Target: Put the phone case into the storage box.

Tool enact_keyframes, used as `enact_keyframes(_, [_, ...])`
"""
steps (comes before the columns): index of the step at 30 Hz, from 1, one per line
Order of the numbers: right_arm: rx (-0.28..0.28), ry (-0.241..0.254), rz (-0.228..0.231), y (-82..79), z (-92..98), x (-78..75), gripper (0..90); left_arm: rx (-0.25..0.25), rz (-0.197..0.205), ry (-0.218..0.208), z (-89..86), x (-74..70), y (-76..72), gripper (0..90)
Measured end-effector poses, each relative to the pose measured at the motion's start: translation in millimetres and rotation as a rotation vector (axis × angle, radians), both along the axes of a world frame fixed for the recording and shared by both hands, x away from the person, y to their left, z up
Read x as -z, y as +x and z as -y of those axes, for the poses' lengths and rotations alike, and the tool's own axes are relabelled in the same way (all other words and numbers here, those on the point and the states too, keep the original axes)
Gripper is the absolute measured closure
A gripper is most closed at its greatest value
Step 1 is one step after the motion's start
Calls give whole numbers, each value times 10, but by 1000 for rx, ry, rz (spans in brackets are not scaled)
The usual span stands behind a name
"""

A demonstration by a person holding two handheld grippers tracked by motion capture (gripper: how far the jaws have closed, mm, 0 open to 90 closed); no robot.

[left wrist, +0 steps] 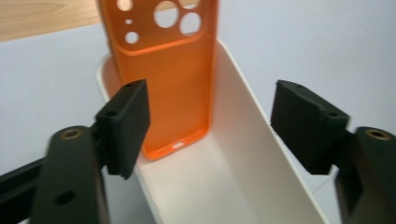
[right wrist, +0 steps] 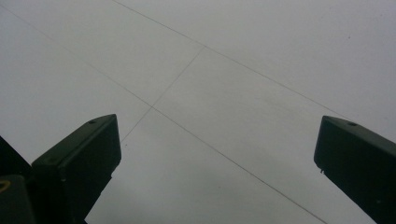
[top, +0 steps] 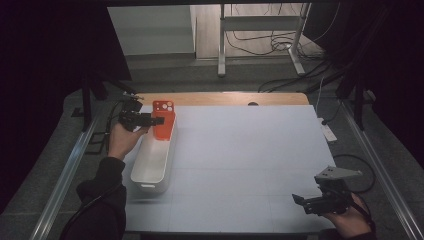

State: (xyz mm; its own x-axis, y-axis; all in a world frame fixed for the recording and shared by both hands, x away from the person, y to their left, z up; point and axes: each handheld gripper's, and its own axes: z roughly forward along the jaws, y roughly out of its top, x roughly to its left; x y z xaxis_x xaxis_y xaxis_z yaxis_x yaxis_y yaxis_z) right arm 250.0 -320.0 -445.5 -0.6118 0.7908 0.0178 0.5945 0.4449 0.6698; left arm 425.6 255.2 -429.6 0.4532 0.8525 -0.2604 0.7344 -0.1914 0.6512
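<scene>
While the person's two hands held a gripper each, the scene was laid out on one table [top: 250,165] covered by a pale mat, with a strip of bare wood along its far edge. One white bin [top: 152,162] sat on the left part of the mat, its long axis running near to far. One orange phone case [top: 163,119] stood in the far end of that bin, leaning against the end wall and tilted only slightly from upright. Its long axis ran up and down, the camera cut-outs at the top above the rim, the port slot at the bottom inside the bin.

The left gripper [top: 156,120] was just left of the case at the bin's far end, pointing right toward it. In the left gripper view its jaws stood apart on either side of the case [left wrist: 168,79] and the bin [left wrist: 243,140], neither pad pressing on the case.

The right gripper [top: 298,201] was at the near right corner of the table, well apart from the bin, pointing left. In the right gripper view its jaws stood wide apart over bare mat [right wrist: 201,93], with nothing between them.
</scene>
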Motion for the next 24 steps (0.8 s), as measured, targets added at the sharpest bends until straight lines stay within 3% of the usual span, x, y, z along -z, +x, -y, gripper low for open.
enact_keyframes(9, [2, -1, 1, -3, -6, 1, 4, 20, 28, -16, 10, 3, -107, 98])
enact_keyframes(19, [2, -5, 0, -3, -10, 0, 4, 47, 73, 16, 98, 10, -243, 19])
enact_keyframes(24, [2, -5, -1, -2, -11, 1, 4, 61, 98, -3, 137, -14, -325, 0])
